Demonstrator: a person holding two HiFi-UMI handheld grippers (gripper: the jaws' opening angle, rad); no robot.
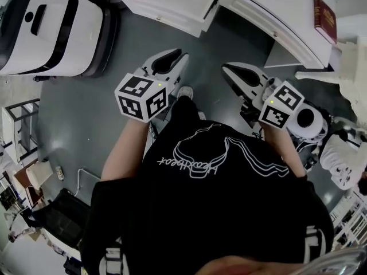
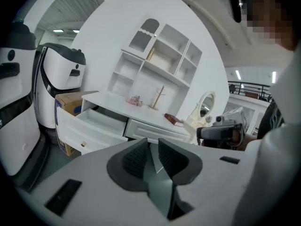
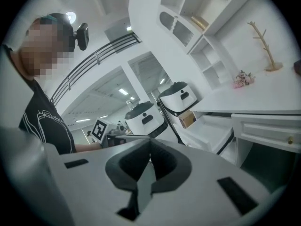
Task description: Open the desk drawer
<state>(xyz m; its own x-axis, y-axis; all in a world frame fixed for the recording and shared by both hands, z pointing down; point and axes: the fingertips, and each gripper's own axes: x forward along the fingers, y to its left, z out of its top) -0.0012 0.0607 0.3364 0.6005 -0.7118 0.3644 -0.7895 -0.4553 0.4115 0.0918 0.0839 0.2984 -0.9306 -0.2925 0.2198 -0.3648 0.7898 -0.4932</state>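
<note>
The drawer [image 2: 91, 126] stands pulled out from under the table [image 2: 113, 99] top, and we see only its white inside. The left gripper [image 2: 152, 141], well clear of it, has its fingers [image 2: 134, 163] a sliver apart, gripping nothing. The right gripper [image 3: 150, 140] has its fingers [image 3: 165, 166] pressed together, empty too.

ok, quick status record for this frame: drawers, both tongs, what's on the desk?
desk: white, with a shelf unit above it
open drawer: pulled well out, looks empty
other drawer: closed
left tongs: slightly apart, nothing between them
right tongs: tips together, holding nothing
contact: neither tongs touches the desk; both are held back from it
on desk: red book, wooden stand
task state: one drawer already open
</note>
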